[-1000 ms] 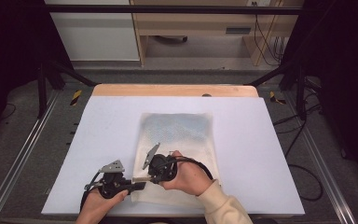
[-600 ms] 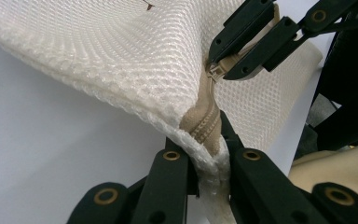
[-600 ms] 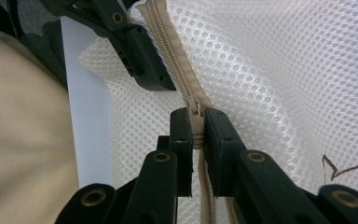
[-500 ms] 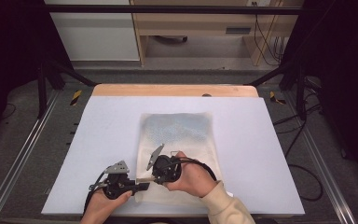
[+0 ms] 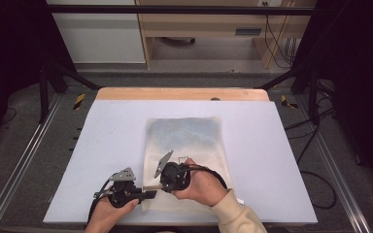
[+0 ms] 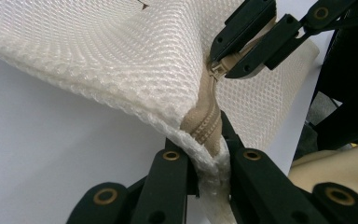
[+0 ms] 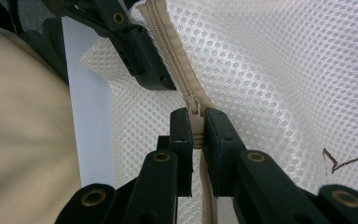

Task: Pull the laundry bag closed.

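The right gripper [image 7: 195, 126] is pinching the zipper pull [image 7: 195, 122]; the zipper [image 7: 170, 56] is running straight ahead toward the left gripper [image 6: 208, 156], which is clamping the mesh bag [image 6: 135, 65] corner.

A cream mesh bag [image 5: 184, 145] lies flat on the table's near half, its beige zipper [image 7: 177, 65] along the near edge.

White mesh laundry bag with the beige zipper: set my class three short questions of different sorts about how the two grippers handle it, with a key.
1. True or false: the left gripper is shut on the corner of the white mesh laundry bag.
2. What does the right gripper pinch? A) cable B) beige zipper pull C) table edge
3. Which surface does the bag lie on?

Key: 1 true; 2 B; 3 the white table top.
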`<control>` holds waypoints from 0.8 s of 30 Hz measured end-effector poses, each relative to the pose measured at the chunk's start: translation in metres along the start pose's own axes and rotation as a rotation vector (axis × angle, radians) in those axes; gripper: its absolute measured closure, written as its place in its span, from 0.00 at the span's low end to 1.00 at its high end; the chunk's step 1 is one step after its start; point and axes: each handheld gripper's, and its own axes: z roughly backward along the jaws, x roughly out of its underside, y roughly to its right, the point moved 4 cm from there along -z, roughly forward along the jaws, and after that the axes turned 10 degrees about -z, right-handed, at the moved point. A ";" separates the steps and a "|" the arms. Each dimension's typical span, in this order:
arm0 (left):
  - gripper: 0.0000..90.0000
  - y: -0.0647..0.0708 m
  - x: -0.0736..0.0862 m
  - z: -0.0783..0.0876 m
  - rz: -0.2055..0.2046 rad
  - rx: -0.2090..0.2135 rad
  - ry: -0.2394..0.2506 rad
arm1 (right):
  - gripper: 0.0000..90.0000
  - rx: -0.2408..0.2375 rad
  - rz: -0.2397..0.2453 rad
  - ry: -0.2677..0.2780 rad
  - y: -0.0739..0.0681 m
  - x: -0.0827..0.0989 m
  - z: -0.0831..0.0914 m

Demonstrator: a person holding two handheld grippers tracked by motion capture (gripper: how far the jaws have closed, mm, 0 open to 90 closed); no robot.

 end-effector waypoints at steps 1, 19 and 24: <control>0.95 0.000 0.000 0.000 0.000 0.001 0.001 | 0.91 -0.001 -0.001 -0.001 0.000 0.000 0.000; 0.95 0.001 0.000 0.001 0.004 0.010 0.006 | 0.91 0.019 -0.027 -0.003 0.006 0.013 0.008; 0.95 0.001 -0.001 0.001 0.000 0.010 0.008 | 0.91 0.026 -0.034 0.003 0.006 0.016 0.012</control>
